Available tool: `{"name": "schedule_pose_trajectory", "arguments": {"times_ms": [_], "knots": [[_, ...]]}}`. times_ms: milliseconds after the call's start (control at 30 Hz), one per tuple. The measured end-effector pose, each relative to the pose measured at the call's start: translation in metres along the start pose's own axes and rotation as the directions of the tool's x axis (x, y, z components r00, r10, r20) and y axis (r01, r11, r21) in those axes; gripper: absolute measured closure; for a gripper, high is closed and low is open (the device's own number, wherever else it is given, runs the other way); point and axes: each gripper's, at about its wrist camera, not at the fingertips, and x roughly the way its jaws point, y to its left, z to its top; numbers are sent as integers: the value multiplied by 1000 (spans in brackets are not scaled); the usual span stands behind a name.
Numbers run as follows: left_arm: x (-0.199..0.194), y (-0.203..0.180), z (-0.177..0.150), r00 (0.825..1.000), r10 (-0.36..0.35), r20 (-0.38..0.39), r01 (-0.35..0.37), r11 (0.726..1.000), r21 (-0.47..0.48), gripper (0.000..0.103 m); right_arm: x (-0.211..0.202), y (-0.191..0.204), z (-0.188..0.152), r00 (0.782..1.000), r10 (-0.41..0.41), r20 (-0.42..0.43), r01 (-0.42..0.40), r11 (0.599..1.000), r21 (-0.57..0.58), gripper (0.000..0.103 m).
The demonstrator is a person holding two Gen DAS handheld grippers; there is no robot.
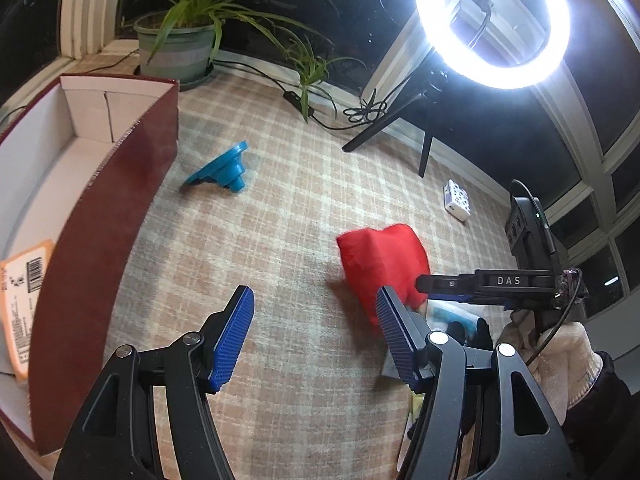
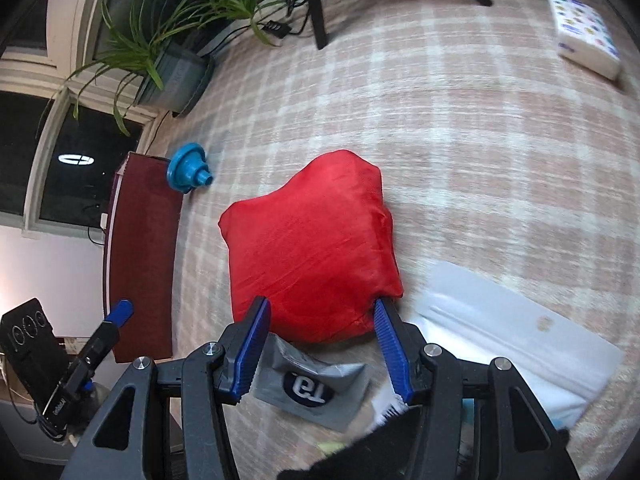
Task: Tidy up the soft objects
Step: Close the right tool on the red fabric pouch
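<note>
The right gripper (image 2: 320, 324) has its blue pads on either side of the near end of the red pouch (image 2: 312, 248); the pads seem to press its two sides, so I judge it clenched on the pouch, low at its edge where the soft fabric bunches enough to be pinched. The pouch lies on the checked rug (image 2: 460, 140), just ahead of these jaws, its far end free. Under its near edge, right beneath the jaws, peeks a grey packet (image 2: 308, 388), and just to the right lies a white packet (image 2: 512, 336); more soft things probably wait there. The left gripper (image 1: 316, 320) stands released, jaws wide, nothing between them, hovering over bare rug with the pouch just ahead of its right pad; it looks parked out of the way, ready to help. To its left, close by, stands the maroon box (image 1: 100, 220), open on top with white walls inside, the likely place for the soft things. Ahead of the left jaws, near the box's far corner, a blue funnel (image 1: 224, 168) lies tipped on its side. Farther out are a tissue pack (image 2: 584, 32), a potted plant (image 1: 180, 40) and a ring light (image 1: 492, 20) on its tripod.
</note>
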Motion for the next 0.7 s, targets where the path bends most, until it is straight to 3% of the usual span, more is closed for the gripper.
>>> {"name": "schedule_pose_trajectory", "arguments": {"times_ms": [167,433,700], "knots": [[14,-3,3,1000,-14,-24,14,1000,13,40,7,16,4,1000,-10,-6,10,999,-50,53],[50,-11,6,992,-54,-110,56,998,21,36,-14,27,12,993,-76,85,87,987,-132,47],[88,-15,4,977,-94,-192,91,996,-23,36,3,19,32,998,-49,51,54,992,-110,45]]}}
